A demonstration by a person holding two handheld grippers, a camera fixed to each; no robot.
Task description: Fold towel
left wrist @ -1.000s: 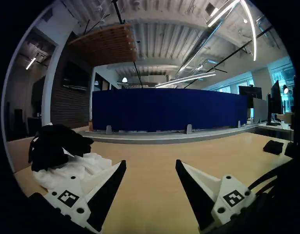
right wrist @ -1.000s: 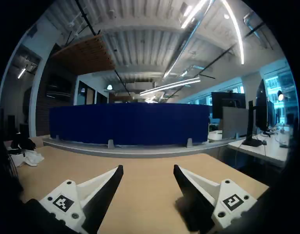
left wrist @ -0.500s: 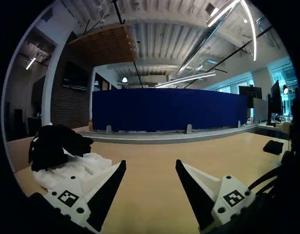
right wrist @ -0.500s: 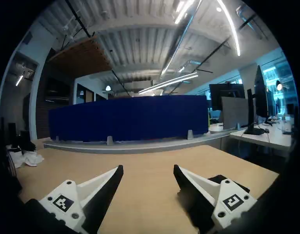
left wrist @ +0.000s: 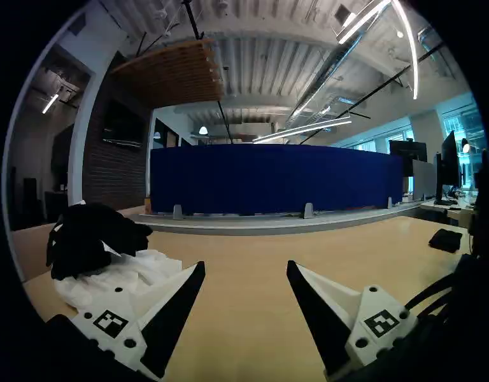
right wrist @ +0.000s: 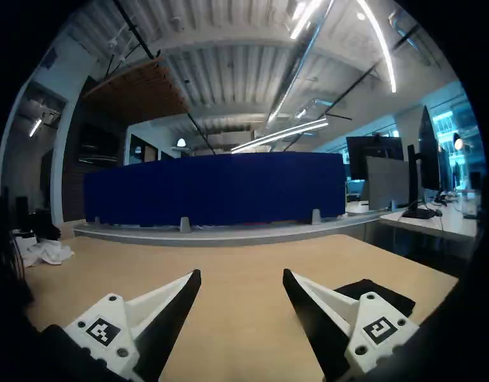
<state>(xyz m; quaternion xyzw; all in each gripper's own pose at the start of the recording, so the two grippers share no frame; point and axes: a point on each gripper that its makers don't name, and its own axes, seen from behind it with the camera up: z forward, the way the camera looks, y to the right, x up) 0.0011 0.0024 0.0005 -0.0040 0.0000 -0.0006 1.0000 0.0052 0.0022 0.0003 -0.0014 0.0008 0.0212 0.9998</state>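
Observation:
In the left gripper view a crumpled pile lies on the wooden table point(left wrist: 257, 254) at the left: black cloth point(left wrist: 92, 239) on top of white towels point(left wrist: 127, 275). My left gripper point(left wrist: 246, 270) stands open just right of the pile, nothing between its fingers. A folded black cloth point(left wrist: 446, 240) rests at the table's far right. In the right gripper view my right gripper point(right wrist: 242, 275) is open above the table point(right wrist: 244, 261), and the folded black cloth point(right wrist: 378, 294) lies just behind its right finger. The white pile point(right wrist: 46, 253) sits far left.
A blue divider panel point(left wrist: 270, 178) on a grey rail runs along the table's back edge. Monitors point(right wrist: 388, 175) and another desk point(right wrist: 435, 226) stand to the right. The table's right edge point(right wrist: 429, 270) falls off near the folded cloth.
The right gripper has risen and tilted, so the folded black cloth has come into sight beside its right finger. The left gripper has stayed still.

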